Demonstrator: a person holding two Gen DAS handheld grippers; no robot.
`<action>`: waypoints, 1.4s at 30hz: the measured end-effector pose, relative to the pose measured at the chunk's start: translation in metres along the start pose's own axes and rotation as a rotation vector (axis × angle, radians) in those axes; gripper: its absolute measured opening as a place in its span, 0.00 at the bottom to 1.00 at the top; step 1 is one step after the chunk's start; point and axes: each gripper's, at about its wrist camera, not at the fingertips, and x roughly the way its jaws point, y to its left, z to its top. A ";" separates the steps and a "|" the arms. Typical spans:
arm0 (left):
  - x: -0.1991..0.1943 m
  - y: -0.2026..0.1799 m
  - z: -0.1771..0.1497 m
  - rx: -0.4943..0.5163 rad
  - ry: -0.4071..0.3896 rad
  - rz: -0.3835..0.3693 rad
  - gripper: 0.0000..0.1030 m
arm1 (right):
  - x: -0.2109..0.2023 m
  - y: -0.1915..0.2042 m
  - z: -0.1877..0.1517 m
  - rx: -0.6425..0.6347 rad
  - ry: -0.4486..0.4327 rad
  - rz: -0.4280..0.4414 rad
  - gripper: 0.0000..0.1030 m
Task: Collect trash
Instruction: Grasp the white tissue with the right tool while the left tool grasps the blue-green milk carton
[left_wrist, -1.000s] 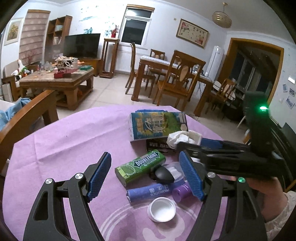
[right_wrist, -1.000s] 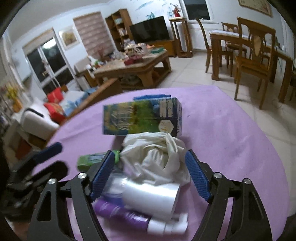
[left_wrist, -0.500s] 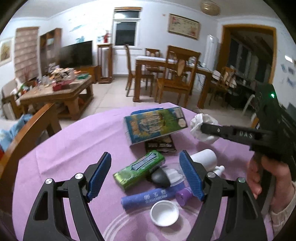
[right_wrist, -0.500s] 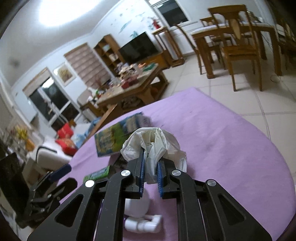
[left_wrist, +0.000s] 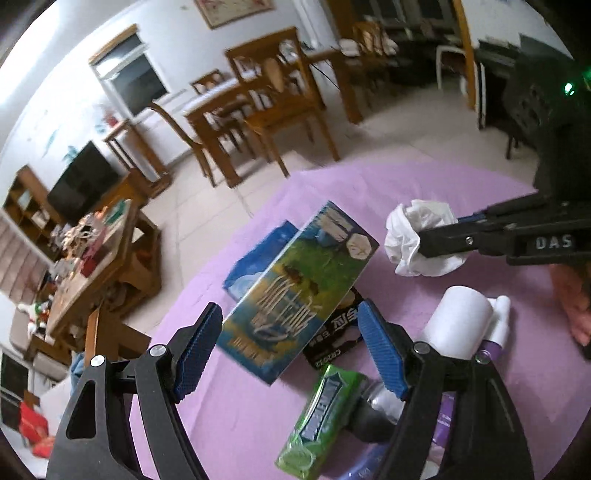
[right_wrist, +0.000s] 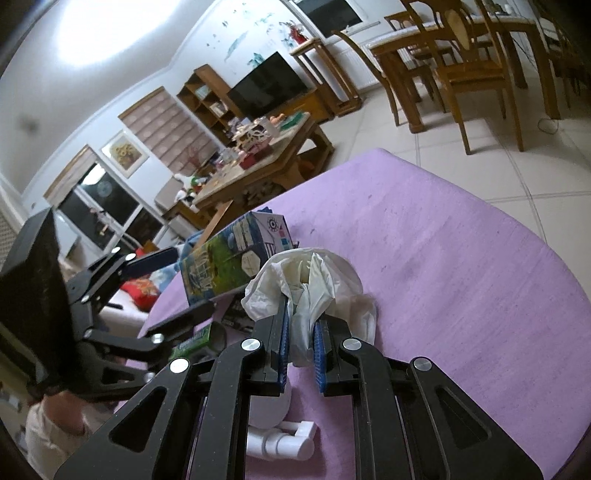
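Right hand-held gripper (right_wrist: 300, 334) pinching crumpled white glove (right_wrist: 314, 280), probably just clear of purple desk (right_wrist: 461, 258). Left hand-held gripper (left_wrist: 291, 354) spread, empty, above carton (left_wrist: 295, 291). Keep pinch firm; lift straight up, clear of white bottle (left_wrist: 458, 321).

crumpled white plastic bag (right_wrist: 314, 280), pinched aloft

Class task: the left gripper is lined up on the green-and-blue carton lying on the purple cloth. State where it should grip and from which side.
Grip the carton across its two long sides, at the near end, coming down from above. It lies flat, propped on other packs, and the open left gripper looks wide enough to span it.
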 end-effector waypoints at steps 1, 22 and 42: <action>0.004 -0.001 0.001 0.007 0.013 0.006 0.73 | -0.001 0.000 0.000 -0.002 0.000 -0.001 0.12; 0.018 -0.013 0.009 0.027 0.061 -0.059 0.59 | 0.005 0.002 -0.001 0.009 0.016 -0.003 0.12; 0.018 -0.009 0.022 0.096 0.058 -0.058 0.72 | 0.003 -0.004 0.000 0.029 0.019 0.011 0.12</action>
